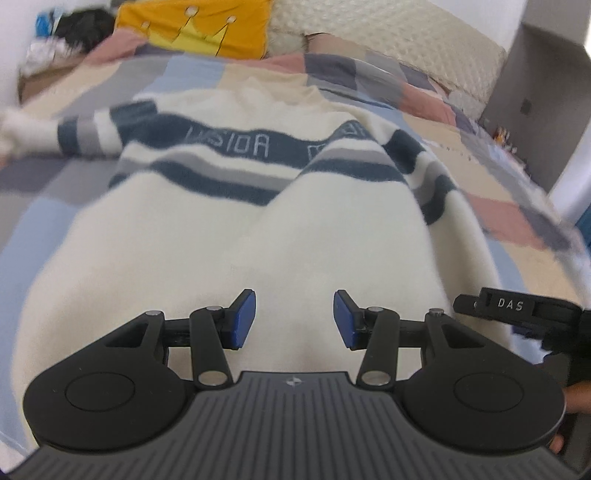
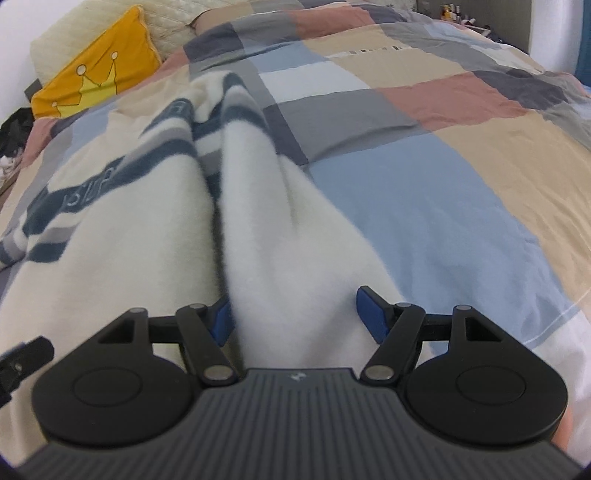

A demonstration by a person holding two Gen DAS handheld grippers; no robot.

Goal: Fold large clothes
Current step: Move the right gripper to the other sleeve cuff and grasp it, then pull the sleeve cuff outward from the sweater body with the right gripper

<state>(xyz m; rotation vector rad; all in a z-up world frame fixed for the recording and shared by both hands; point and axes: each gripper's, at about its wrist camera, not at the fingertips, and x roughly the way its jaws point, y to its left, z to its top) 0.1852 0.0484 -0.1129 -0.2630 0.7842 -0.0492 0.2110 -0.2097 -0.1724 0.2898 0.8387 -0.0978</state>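
Your left gripper point(image 1: 294, 319) has its blue pads point(image 1: 243, 319) standing apart over the cream body of the sweater point(image 1: 207, 236), with nothing pinched between them. Your right gripper point(image 2: 297, 319) also stands parted, and here a raised ridge of the same cream knit runs up between the two pads point(image 2: 373, 319); its left pad sits just against the fold, while the right pad shows a sliver of space, so you cannot call it a firm pinch.

You see the sweater spread across the patchwork quilt point(image 2: 424, 192), filling the centre and lower half of the left wrist view, its navy and grey stripes (with pale lettering on the widest band) crossing the middle of the frame. One striped sleeve reaches out to the left edge; the other side is folded inward along the right.

You have a yellow cushion point(image 1: 195, 26) with a crown drawing at the top of the frame, beside a cream quilted headboard point(image 1: 388, 33).
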